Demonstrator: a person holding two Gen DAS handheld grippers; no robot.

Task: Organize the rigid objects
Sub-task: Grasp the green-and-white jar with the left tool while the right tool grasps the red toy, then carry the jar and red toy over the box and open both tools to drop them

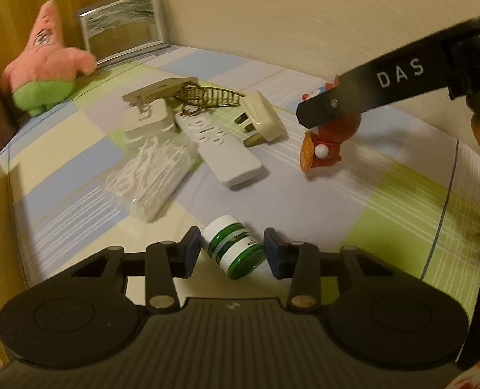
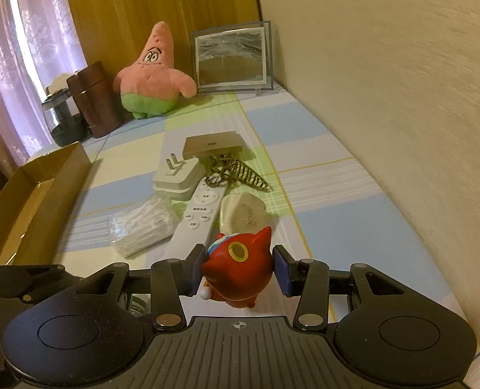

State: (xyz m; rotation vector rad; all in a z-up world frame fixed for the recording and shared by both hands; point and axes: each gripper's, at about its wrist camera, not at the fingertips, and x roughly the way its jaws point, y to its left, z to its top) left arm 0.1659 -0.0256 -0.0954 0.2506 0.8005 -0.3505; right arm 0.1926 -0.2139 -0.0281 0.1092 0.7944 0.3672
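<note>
**Both grippers clamped on small objects**

At the bottom centre of its view, the left gripper (image 1: 232,250) pinches a green-and-white jar (image 1: 235,247) between nearly closed pads. The right gripper (image 2: 240,267) grips a red figurine (image 2: 236,270), low centre, above the checked tablecloth (image 2: 321,194).

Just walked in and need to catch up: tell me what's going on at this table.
A person is sorting small objects on a checked tablecloth, with handheld tongs in each hand. The left tongs are closed on a small green-and-white bottle, and the right tongs are closed on a red toy figure. Still lying in a cluster on the cloth are a white remote, a cream plug, a white adapter and a clear packet. An open cardboard box sits at the left edge.
</note>
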